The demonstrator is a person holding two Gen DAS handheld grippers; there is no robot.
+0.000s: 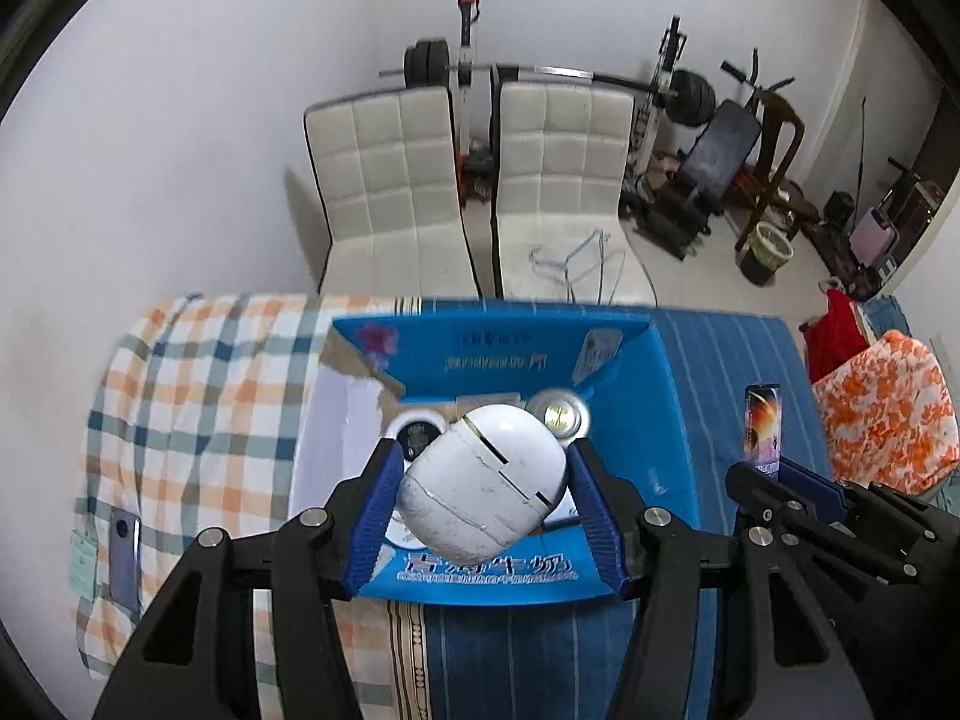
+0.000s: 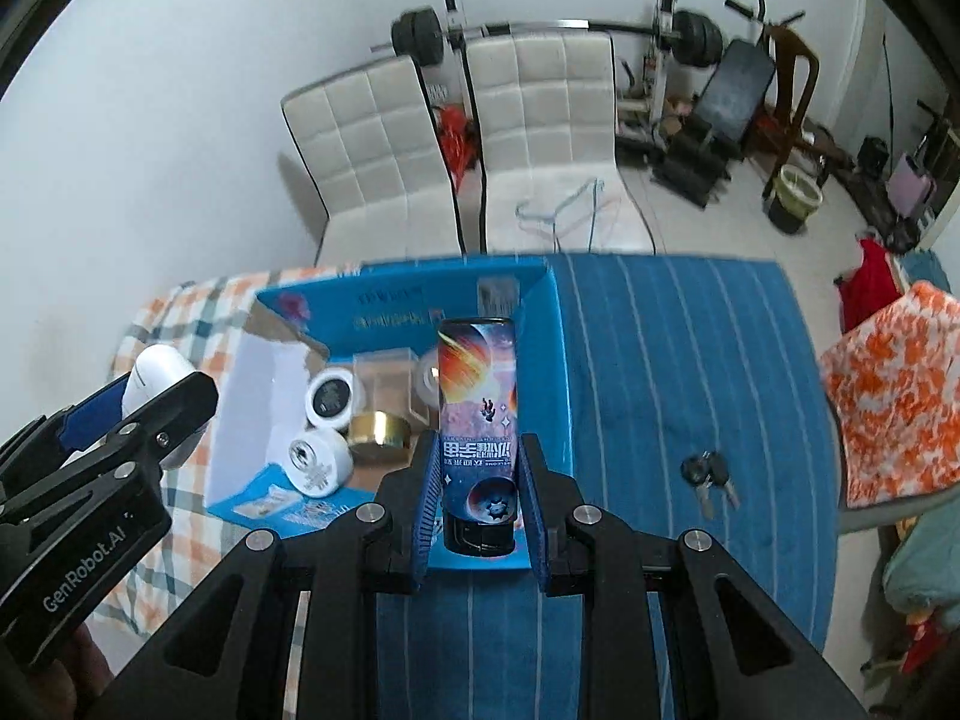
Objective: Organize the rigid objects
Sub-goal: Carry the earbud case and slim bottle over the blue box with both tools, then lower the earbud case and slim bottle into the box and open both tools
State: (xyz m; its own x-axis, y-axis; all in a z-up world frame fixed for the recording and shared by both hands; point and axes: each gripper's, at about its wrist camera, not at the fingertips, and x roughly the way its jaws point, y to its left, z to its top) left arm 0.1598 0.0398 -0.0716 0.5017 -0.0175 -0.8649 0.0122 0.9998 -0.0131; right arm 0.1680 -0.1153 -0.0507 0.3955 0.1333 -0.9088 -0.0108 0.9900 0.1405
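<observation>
The left gripper (image 1: 483,483) is clamping its jaws on a white egg-shaped case (image 1: 483,480), holding it above the open blue box (image 1: 528,354) that is sitting on the bed's blue striped cover (image 2: 672,372). Just to its right, the right gripper (image 2: 477,501) is gripping a tall printed can (image 2: 477,396) upright over the box's near right corner. Inside the box, two white jars (image 2: 318,459) and a gold lid (image 2: 379,433) are lying, and keys (image 2: 708,477) are resting on the cover farther right.
</observation>
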